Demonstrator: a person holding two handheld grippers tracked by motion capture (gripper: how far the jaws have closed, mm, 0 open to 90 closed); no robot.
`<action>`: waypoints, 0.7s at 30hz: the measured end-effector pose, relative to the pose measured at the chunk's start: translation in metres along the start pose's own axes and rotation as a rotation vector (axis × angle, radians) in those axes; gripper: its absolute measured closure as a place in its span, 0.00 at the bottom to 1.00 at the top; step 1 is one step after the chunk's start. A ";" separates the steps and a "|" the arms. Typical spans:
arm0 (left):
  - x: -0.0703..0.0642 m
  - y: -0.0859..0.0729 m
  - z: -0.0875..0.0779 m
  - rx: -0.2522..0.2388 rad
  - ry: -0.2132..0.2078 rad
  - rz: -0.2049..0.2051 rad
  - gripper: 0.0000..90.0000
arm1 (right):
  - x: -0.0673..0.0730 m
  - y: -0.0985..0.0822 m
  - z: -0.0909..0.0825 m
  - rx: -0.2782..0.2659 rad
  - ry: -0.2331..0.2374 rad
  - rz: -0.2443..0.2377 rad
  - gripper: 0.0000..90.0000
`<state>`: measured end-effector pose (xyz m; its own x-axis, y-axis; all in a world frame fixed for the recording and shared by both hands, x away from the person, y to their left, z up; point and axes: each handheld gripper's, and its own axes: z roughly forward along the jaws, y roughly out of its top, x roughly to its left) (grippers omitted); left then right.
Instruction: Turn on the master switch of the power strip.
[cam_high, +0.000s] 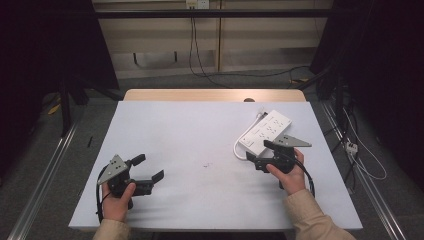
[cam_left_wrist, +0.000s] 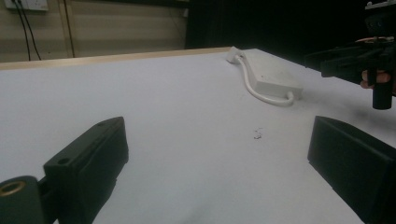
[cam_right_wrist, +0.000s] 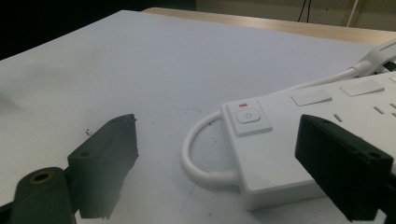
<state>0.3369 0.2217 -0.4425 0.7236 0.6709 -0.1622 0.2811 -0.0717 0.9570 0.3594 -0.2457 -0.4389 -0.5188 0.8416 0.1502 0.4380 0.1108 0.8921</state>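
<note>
Lying flat on the white tabletop (cam_high: 200, 150), a white power strip (cam_high: 266, 132) sits toward the far right, angled, long axis running away from the person. Its white cable (cam_high: 239, 149) loops off the near end and curls back alongside the strip.

Right gripper (cam_high: 261, 155) sits at the strip's near end, held by the right hand (cam_high: 290, 172). Jaws spread wide, nothing between them. In the right gripper view one jaw is over bare tabletop beside the cable loop (cam_right_wrist: 196, 158), the other over the strip's near corner (cam_right_wrist: 280, 154); whether that jaw touches the strip, cannot tell. The strip's power button (cam_right_wrist: 249, 116), with a small red mark just beyond it, lies between the two jaws in that view. Socket openings run along the strip past the button.

Left gripper (cam_high: 148, 167) is well apart from the strip, at the tabletop's near left, held by the left hand (cam_high: 119, 200). Jaws wide open, empty, pointing toward the middle of the tabletop. In the left gripper view the strip (cam_left_wrist: 271, 74) lies far off beyond the jaws, and the right gripper (cam_left_wrist: 355, 63) shows just beside it. A small dark speck (cam_high: 206, 164) marks the tabletop between left gripper and strip.
</note>
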 end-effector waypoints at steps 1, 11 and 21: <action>0.000 0.000 0.000 0.000 0.001 0.000 0.05 | 0.000 -0.001 -0.003 -0.001 0.001 0.003 0.14; -0.001 0.000 0.000 -0.001 0.001 0.002 0.05 | 0.003 -0.005 -0.011 -0.009 0.010 -0.005 0.14; -0.001 0.000 0.000 -0.001 0.001 0.004 0.05 | 0.003 -0.008 -0.017 -0.009 0.015 -0.013 0.14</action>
<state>0.3364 0.2210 -0.4420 0.7239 0.6717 -0.1577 0.2770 -0.0736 0.9581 0.3420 -0.2534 -0.4386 -0.5355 0.8321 0.1444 0.4242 0.1171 0.8980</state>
